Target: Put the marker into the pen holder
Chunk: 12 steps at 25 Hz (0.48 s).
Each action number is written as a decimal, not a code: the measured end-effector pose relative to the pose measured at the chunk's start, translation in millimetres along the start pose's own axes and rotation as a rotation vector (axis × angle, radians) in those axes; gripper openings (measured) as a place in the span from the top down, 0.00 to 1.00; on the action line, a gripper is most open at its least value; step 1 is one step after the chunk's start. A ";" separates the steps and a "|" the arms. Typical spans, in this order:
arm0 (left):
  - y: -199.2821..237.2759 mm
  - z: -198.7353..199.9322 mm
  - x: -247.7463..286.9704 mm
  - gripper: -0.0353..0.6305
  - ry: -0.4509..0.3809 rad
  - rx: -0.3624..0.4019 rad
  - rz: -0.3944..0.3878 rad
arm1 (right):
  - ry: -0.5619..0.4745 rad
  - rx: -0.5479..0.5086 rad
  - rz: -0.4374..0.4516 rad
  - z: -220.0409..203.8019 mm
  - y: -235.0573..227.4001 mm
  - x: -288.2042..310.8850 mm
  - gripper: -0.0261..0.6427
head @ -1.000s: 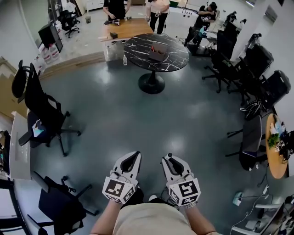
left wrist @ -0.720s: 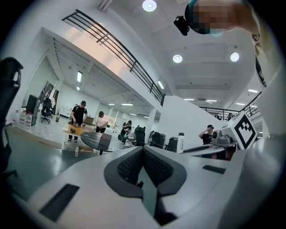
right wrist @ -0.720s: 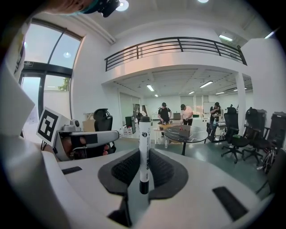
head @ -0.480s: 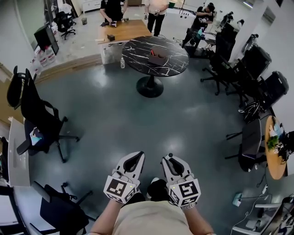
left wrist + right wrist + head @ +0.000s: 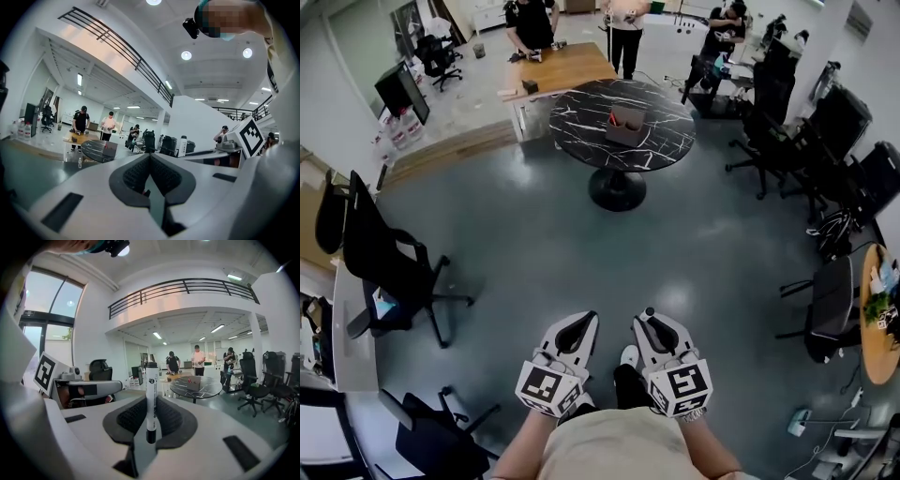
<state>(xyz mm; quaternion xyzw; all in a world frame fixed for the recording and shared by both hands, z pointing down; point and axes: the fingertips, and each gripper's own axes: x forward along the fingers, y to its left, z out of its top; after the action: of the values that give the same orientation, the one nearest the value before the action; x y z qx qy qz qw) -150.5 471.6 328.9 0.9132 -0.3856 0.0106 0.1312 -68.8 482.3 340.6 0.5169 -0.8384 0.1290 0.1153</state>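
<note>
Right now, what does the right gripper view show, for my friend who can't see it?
The right gripper is shut on a white marker, held upright between its jaws. Beyond it, a round black table stands in a bright office, with three people farther back.

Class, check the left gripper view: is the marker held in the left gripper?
No, the left gripper has its jaws shut together with nothing between them; the marker stands clamped in the right gripper.

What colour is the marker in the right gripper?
The marker is white with black ends; right gripper view.
</note>
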 end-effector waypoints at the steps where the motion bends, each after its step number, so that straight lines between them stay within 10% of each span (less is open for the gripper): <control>1: 2.9 5.1 12.6 0.94 -0.002 0.009 0.009 | -0.006 0.000 0.006 6.6 -11.4 7.1 0.85; 12: 28.1 38.0 117.9 0.94 -0.027 0.022 0.121 | -0.028 0.007 0.077 51.0 -125.5 66.7 0.85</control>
<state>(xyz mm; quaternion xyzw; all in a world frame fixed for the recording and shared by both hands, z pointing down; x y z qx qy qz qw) -90.7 360.6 312.9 0.8897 -0.4416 0.0105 0.1152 11.4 355.1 326.6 0.4864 -0.8587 0.1293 0.0968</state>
